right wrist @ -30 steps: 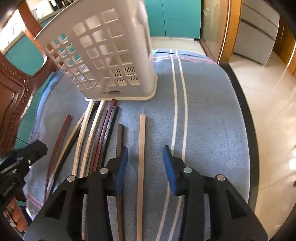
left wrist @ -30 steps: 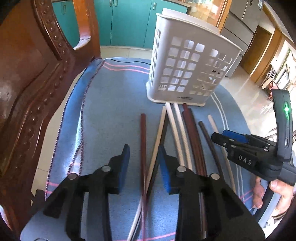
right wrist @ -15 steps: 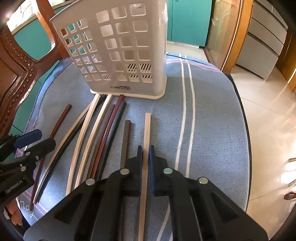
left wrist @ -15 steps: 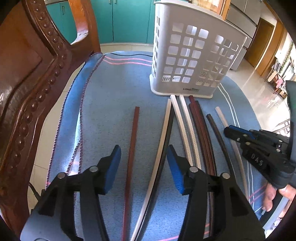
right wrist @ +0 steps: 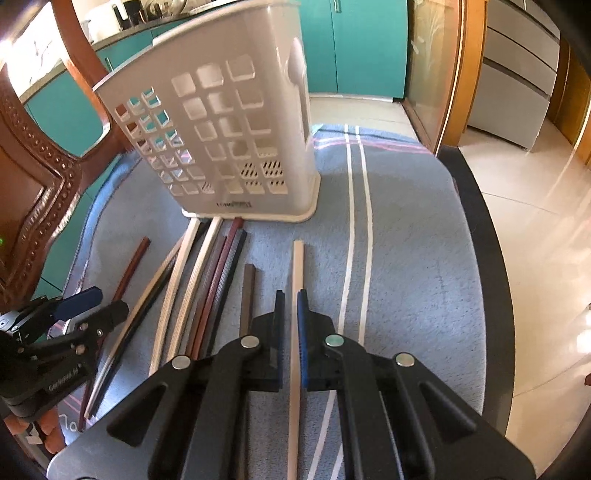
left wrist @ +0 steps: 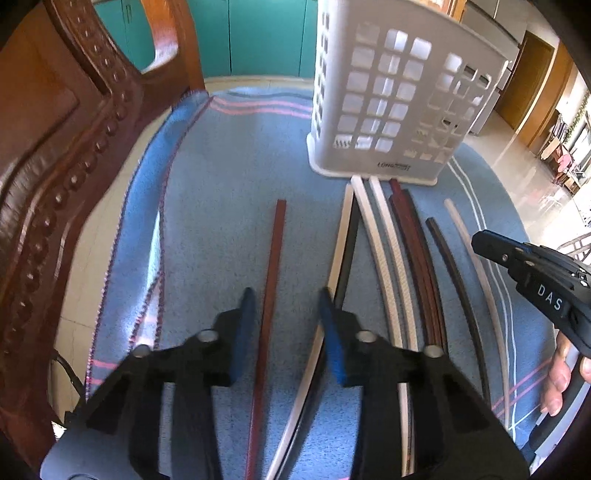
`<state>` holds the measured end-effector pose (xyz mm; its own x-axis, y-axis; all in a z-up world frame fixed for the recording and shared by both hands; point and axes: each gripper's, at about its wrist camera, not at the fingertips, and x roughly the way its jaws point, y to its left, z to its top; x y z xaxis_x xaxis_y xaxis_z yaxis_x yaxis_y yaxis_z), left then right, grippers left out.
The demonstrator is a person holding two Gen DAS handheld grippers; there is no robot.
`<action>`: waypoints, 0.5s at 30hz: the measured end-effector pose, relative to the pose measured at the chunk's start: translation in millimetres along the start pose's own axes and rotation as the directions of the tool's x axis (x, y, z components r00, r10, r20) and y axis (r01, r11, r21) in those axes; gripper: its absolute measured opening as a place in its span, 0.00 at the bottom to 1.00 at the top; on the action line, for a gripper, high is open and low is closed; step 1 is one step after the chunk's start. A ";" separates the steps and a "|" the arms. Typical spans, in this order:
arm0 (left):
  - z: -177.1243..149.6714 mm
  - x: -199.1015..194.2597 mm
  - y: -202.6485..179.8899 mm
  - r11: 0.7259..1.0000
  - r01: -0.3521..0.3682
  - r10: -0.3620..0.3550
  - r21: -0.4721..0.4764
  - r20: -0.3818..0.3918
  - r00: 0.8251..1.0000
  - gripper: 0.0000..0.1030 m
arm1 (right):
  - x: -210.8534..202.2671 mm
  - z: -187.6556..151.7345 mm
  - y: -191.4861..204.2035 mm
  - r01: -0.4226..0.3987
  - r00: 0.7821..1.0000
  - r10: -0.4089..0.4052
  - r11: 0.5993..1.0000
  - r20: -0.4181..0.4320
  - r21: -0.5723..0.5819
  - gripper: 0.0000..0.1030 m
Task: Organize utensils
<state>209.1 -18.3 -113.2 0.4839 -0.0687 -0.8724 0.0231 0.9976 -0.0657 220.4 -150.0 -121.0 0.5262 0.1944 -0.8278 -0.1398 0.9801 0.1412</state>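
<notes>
Several long chopsticks lie side by side on a blue cloth (left wrist: 229, 192), pointing at a white slotted utensil basket (left wrist: 391, 96) that stands upright beyond them. My left gripper (left wrist: 286, 310) is open and straddles a lone red-brown chopstick (left wrist: 273, 266) without touching it. My right gripper (right wrist: 290, 310) is shut on a beige chopstick (right wrist: 297, 266), the rightmost of the row, and holds it slightly raised. The basket (right wrist: 229, 133) looks empty in the right wrist view. The right gripper also shows in the left wrist view (left wrist: 491, 245).
A carved wooden chair back (left wrist: 55, 155) rises close on the left. The table's dark edge (right wrist: 491, 266) drops to the tiled floor on the right. Teal cabinets (left wrist: 258, 33) stand behind. White stripes (right wrist: 354, 206) run along the cloth right of the chopsticks.
My right gripper closed on the beige chopstick and lifted it a little. My left gripper shifted left from the white chopsticks to straddle the red-brown one.
</notes>
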 end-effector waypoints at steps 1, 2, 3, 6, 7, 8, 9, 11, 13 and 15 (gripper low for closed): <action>0.1 1.8 1.2 1.000 -0.005 0.005 -0.003 -0.007 1.000 0.24 | 1.4 0.0 -0.2 0.002 1.000 -0.002 1.000 -0.005 0.001 0.07; -0.3 2.8 2.0 1.000 -0.009 0.009 -0.006 -0.009 1.000 0.22 | 3.6 0.0 1.2 0.002 1.000 -0.002 1.000 -0.006 0.004 0.07; 0.0 3.5 3.4 1.000 -0.014 0.013 -0.009 -0.011 1.000 0.19 | 4.2 -0.5 0.8 0.003 1.000 -0.003 1.000 -0.008 0.007 0.07; 1.1 3.5 8.1 1.000 -0.012 0.012 -0.023 -0.011 1.000 0.12 | 4.9 -0.7 0.3 0.004 1.000 -0.004 1.000 -0.009 0.013 0.07; 1.2 3.0 9.4 1.000 -0.011 0.010 -0.026 -0.008 1.000 0.10 | 5.3 -0.6 0.5 0.004 1.000 -0.004 1.000 -0.010 0.013 0.07; 1.6 2.2 10.3 1.000 -0.011 0.011 -0.027 -0.005 1.000 0.10 | 5.0 -1.0 0.3 0.003 1.000 -0.003 1.000 -0.010 0.012 0.07; 1.5 0.6 10.1 1.000 -0.014 0.014 -0.026 -0.001 1.000 0.10 | 5.7 -1.5 0.8 0.004 1.000 -0.004 1.000 -0.011 0.013 0.07; 2.0 -2.9 10.6 1.000 -0.023 0.023 -0.018 0.012 1.000 0.10 | 7.2 -1.5 0.5 0.006 1.000 -0.006 1.000 -0.018 0.019 0.08; 2.2 -8.6 10.7 1.000 -0.023 0.023 -0.012 0.028 0.999 0.12 | 8.4 0.5 -0.1 0.001 1.000 -0.001 1.000 -0.028 0.028 0.09; 2.3 -12.3 7.6 1.000 -0.027 0.028 -0.007 0.038 0.999 0.22 | 9.1 1.2 0.4 -0.001 1.000 0.001 0.999 -0.026 0.033 0.14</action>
<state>205.4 -9.8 -101.9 0.5174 -0.0405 -0.8548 0.0035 0.9990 -0.0453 226.1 -147.8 -127.8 0.5041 0.1947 -0.8414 -0.1122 0.9808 0.1597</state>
